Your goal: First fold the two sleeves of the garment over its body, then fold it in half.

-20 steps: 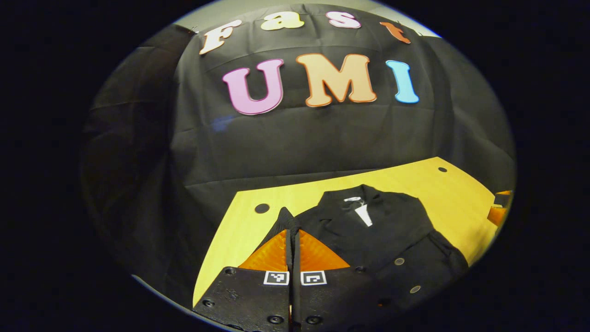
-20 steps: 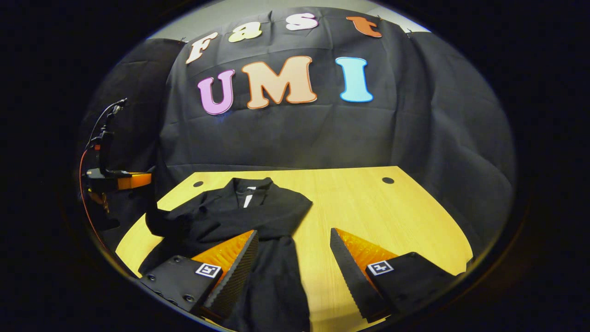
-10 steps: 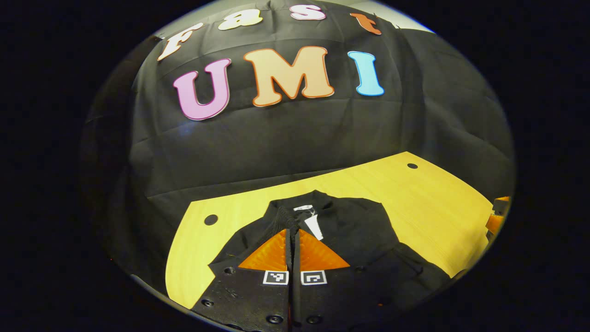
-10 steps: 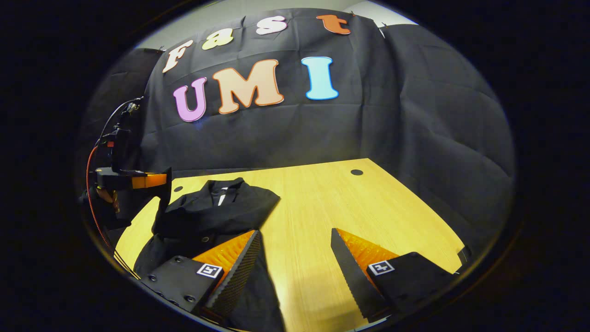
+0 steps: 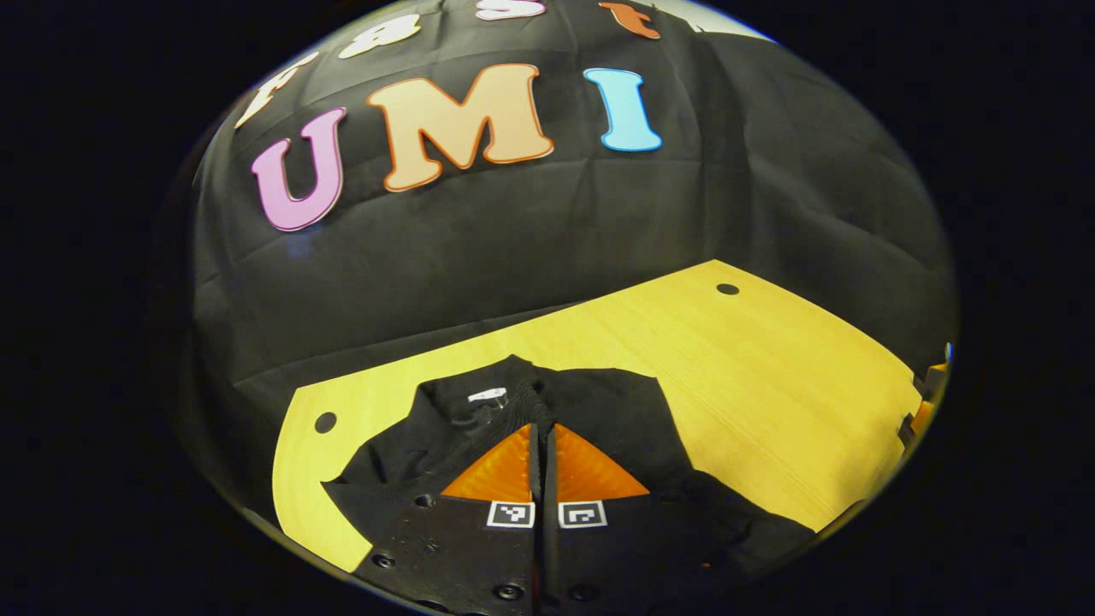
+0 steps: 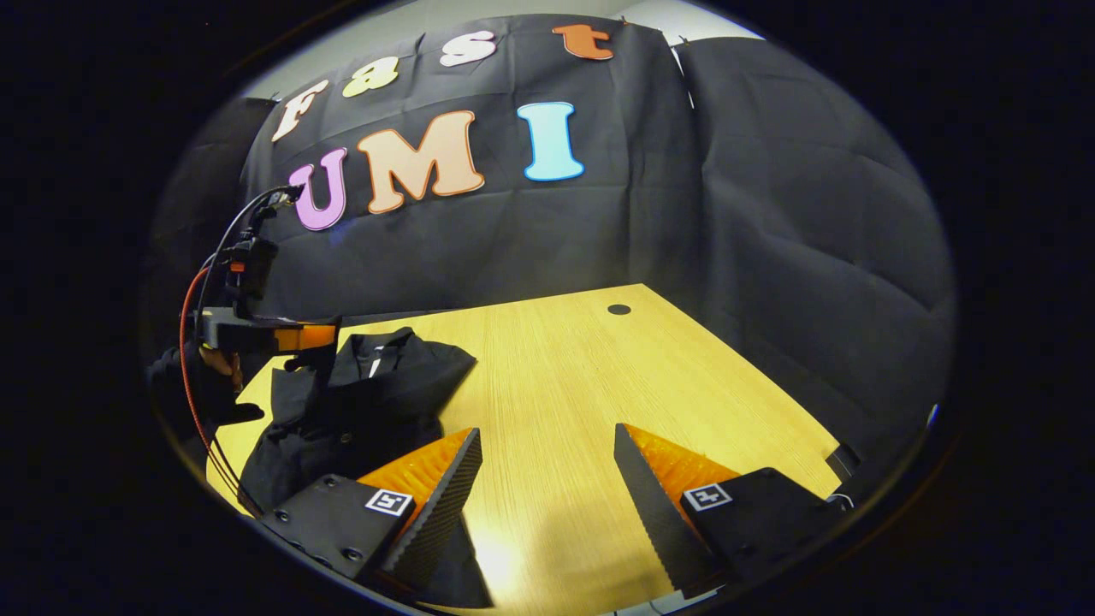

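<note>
A black button-front garment [image 5: 624,411] lies on the yellow wooden table [image 5: 770,368], collar and white label [image 5: 486,395] toward the wall. My left gripper [image 5: 541,425] is shut on a fold of its black sleeve and holds it raised over the body. In the right gripper view, that left gripper [image 6: 316,335] hovers above the garment [image 6: 376,411] with the sleeve [image 6: 301,381] hanging from it. My right gripper [image 6: 547,432] stands open over bare table [image 6: 582,376], right of the garment, with nothing between its fingers; a strip of black cloth lies under its left finger.
Black cloth hangs as a wall behind and beside the table. Round cable holes [image 5: 727,289] [image 5: 325,422] mark the table's far corners. A gloved hand [image 6: 214,364] with a red cable holds the left gripper. The right gripper [image 5: 920,411] peeks in at the right edge.
My left gripper has carried the sleeve from the garment's left side in over its body. The right gripper has swung right, so the garment sits farther left in its view.
</note>
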Action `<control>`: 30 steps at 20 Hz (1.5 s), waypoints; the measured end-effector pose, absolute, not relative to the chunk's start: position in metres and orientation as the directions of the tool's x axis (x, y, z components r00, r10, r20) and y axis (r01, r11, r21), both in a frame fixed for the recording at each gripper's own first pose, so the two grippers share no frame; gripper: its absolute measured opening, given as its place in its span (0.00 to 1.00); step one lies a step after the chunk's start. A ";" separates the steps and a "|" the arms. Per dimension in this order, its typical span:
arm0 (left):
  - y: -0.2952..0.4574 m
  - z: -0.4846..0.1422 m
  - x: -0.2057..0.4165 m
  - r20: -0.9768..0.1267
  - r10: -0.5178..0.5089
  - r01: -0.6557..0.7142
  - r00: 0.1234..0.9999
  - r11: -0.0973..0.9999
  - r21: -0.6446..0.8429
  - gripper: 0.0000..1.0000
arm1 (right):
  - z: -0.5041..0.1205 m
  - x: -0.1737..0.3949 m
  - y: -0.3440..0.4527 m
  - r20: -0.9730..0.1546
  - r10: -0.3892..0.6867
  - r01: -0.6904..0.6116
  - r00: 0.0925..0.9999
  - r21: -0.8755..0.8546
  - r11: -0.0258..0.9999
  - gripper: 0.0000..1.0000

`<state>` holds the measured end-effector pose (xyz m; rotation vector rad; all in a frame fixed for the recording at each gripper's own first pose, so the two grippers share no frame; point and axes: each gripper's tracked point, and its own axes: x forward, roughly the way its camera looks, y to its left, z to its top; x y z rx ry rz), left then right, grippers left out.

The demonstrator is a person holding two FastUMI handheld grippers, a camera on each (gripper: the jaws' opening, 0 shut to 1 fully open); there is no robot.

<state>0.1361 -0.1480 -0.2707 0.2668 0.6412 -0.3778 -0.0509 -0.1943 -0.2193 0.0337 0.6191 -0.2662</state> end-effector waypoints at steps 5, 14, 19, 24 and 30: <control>-0.173 -0.266 0.149 -0.606 -0.236 0.406 0.760 0.900 0.158 0.00 | -0.225 -0.050 -0.201 -0.588 -0.209 0.236 0.781 -0.032 0.971 0.99; -0.112 -0.192 0.095 -0.490 -0.110 0.196 0.865 0.972 0.128 0.95 | -0.232 -0.052 -0.185 -0.611 -0.039 0.044 0.791 -0.008 0.999 0.99; -0.024 -0.184 0.030 -0.485 0.002 0.094 0.874 0.980 0.174 0.94 | -0.236 -0.059 -0.141 -0.618 0.009 -0.001 0.786 0.013 1.000 0.99; 0.048 -0.197 -0.043 -0.525 0.068 0.025 0.848 0.986 0.168 0.95 | -0.247 -0.089 -0.104 -0.640 0.012 -0.027 0.768 -0.014 1.000 0.99; 0.094 -0.231 -0.113 -0.605 0.090 0.001 0.791 0.989 0.149 0.94 | -0.271 -0.131 -0.087 -0.684 -0.031 -0.008 0.729 -0.053 0.999 0.95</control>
